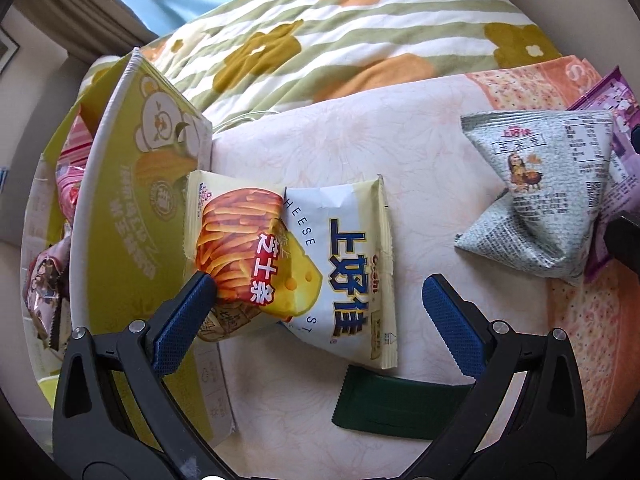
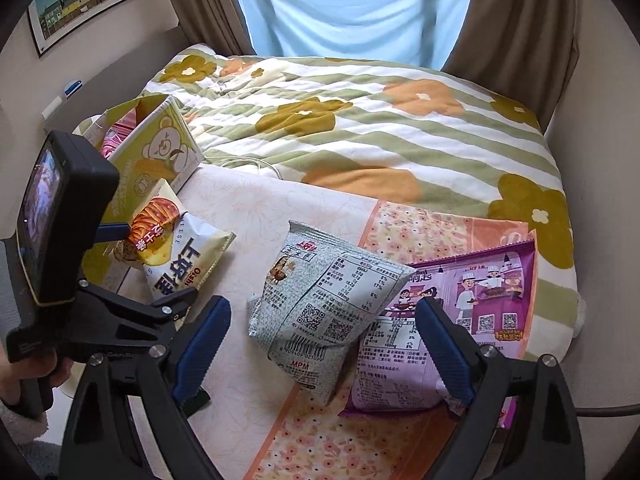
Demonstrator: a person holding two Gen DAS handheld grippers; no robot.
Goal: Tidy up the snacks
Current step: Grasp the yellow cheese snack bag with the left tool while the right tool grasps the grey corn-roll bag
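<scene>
— So, what's the setting?
— Brown curtains (image 2: 516,28) flank a window above a bed with a floral striped quilt (image 2: 360,112); a pale peach mat (image 1: 360,128) lies over its near part.
— And the snacks?
— A yellow-green bear-printed carton (image 1: 152,184) stands at the left. The cheese-stick bag (image 1: 320,264) leans against it, between the left gripper's (image 1: 320,304) fingers. A grey snack bag (image 2: 320,304) rests partly on a purple bag (image 2: 472,300), both between the right gripper's (image 2: 320,340) fingers.
— The grippers?
— Left: jaws wide apart, its left pad (image 1: 188,312) touching the cheese bag. Right: wide apart, clamping nothing.
</scene>
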